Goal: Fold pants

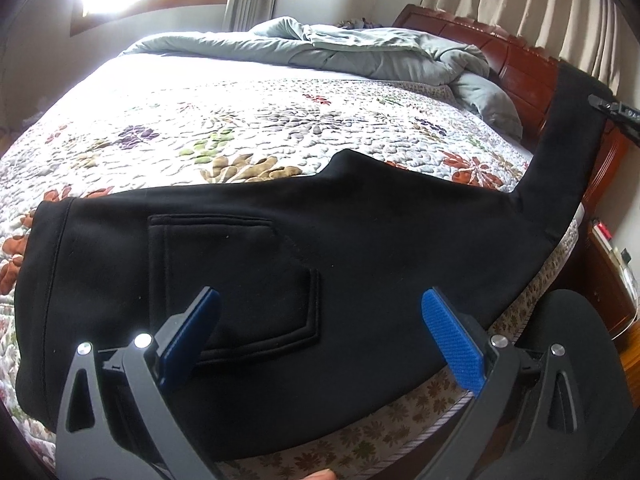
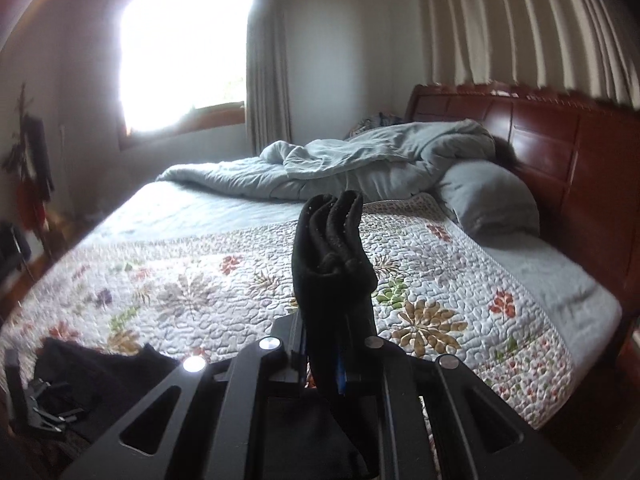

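Lying flat across near edge of floral quilt [image 1: 240, 128], black pants [image 1: 320, 240] with waistband at left, leg end lifted at far right, pinched in right gripper [image 2: 340, 368]; left gripper [image 1: 320, 332] spread wide above rear pocket [image 1: 232, 280], gripping nothing.

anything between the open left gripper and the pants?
Nothing visible. The left gripper hangs open directly over the black pants near the back pocket, bare cloth beneath. The right gripper already clamps the leg ends.
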